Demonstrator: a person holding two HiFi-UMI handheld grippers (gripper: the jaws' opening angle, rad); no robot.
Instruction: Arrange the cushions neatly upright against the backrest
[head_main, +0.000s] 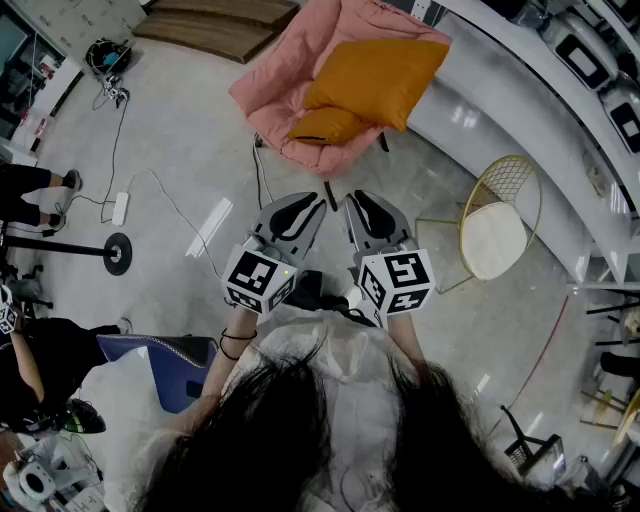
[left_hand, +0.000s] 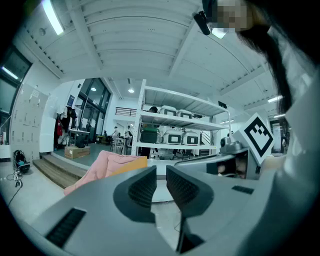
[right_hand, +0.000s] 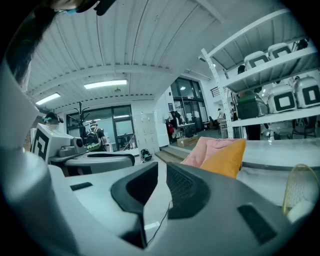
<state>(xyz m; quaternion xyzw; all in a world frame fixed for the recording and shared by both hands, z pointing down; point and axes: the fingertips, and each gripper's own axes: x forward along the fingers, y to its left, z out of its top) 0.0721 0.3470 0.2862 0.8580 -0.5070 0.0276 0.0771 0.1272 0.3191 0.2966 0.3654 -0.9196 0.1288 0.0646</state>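
Note:
A pink armchair (head_main: 285, 95) stands ahead on the floor. A large orange cushion (head_main: 378, 80) leans on its back, and a smaller orange cushion (head_main: 328, 125) lies flat on the seat. My left gripper (head_main: 318, 203) and right gripper (head_main: 352, 203) are held side by side in front of me, well short of the chair. Both are shut with nothing between the jaws. The left gripper view shows my left gripper (left_hand: 161, 182), the chair (left_hand: 107, 165) and a cushion edge (left_hand: 132, 162) far off. In the right gripper view the orange cushion (right_hand: 227, 159) sits beyond my right gripper (right_hand: 162, 182).
A gold wire chair with a white seat (head_main: 497, 225) stands to the right, beside a long white counter (head_main: 520, 110). Cables (head_main: 170, 200), a power strip (head_main: 120, 208) and a round stand base (head_main: 117, 253) lie on the floor at left. A person's legs (head_main: 35, 190) show at far left.

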